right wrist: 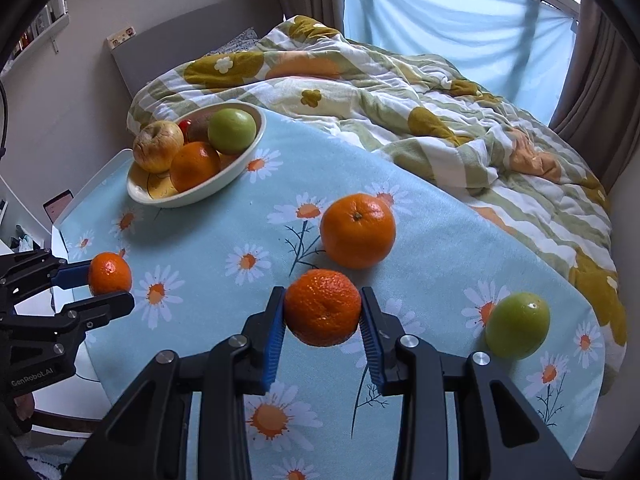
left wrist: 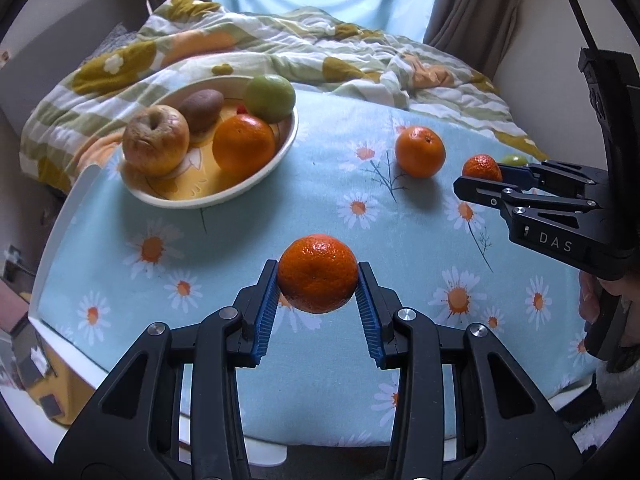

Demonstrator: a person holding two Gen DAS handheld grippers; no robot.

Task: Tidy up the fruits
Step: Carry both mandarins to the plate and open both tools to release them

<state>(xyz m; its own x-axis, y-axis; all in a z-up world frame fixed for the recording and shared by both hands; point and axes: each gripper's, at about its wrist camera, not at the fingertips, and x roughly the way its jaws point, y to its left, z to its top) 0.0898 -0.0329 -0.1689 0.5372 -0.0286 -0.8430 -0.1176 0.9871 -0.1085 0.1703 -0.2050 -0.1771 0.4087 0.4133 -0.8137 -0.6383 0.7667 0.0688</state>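
Lettering first: "DAS" in pale caps on the side of the right gripper [left wrist: 482, 184] as seen from the left wrist cam; "GenRobot.AI" on the body of the left gripper [right wrist: 106, 288] as seen from the right wrist cam. No other legible writing.

Left gripper [left wrist: 318, 280] is partly closed, blue ribbed pads [left wrist: 267, 312] pressing both sides of a mandarin [left wrist: 317, 273], which sits near the front edge of the table [left wrist: 248, 432] w/ its daisy-print cloth [left wrist: 328, 208]. Fruit is roundish, slightly squat, no clear long axis; a small dimple faces the cam.

Right gripper [right wrist: 322, 312] is likewise partly closed on a second mandarin [right wrist: 322, 306], pads touching left and right. Rough peel, navel dimple facing the cam, slightly low.

Loose on the cloth: a bigger orange [right wrist: 357, 231] just behind the second mandarin, stem end up and tipped toward the cam; a green fruit [right wrist: 517, 326] to the right, near the table's right edge.

Bowl [right wrist: 224, 178] at the far-left corner holds a wrinkled apple [right wrist: 158, 146], an orange in bowl [right wrist: 195, 166], a green apple [right wrist: 231, 131] and a kiwi [left wrist: 201, 110] lying w/ its long axis roughly left-right. Something red is barely visible behind; can't tell what.

Striped floral duvet [right wrist: 420, 112] behind the table.
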